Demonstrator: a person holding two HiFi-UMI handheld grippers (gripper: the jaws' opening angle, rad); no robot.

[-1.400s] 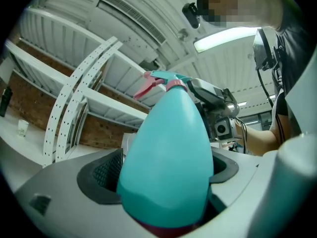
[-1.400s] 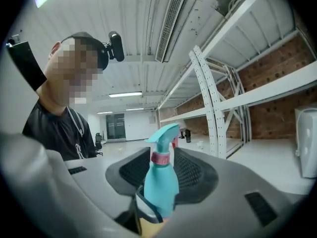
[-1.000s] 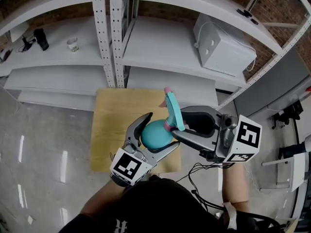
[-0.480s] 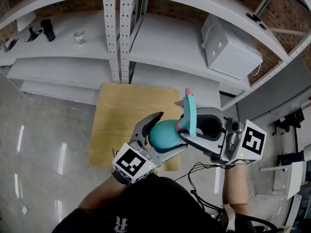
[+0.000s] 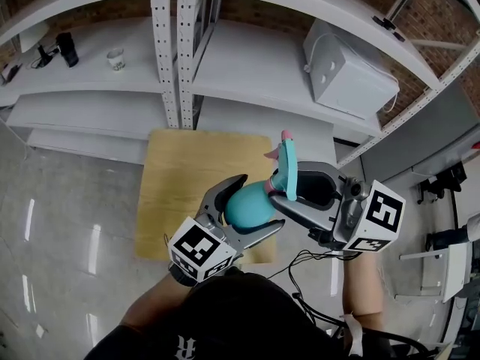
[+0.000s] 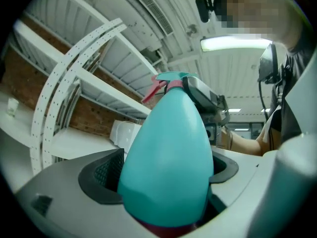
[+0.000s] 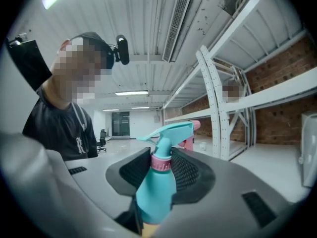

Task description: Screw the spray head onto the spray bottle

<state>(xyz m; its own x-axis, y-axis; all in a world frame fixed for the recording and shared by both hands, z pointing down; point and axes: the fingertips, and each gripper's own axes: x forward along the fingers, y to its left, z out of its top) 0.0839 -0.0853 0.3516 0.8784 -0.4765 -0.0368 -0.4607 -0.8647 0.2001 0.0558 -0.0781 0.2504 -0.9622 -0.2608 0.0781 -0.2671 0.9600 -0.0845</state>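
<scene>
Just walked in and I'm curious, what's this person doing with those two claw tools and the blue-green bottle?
A person is holding a teal spray bottle up over a wooden table with two handheld grippers. The left claw is clamped round the spray bottle's body. The right claw is clamped at the pink collar just under the spray head. The spray head sits on the neck; whether it is fully tight cannot be told.

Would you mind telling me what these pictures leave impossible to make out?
Neck threads: all views, covered by the pink collar of the spray head.
Base of the spray bottle: left gripper view, buried in the left gripper.
Markings on the shelf cup: head view, too small.
</scene>
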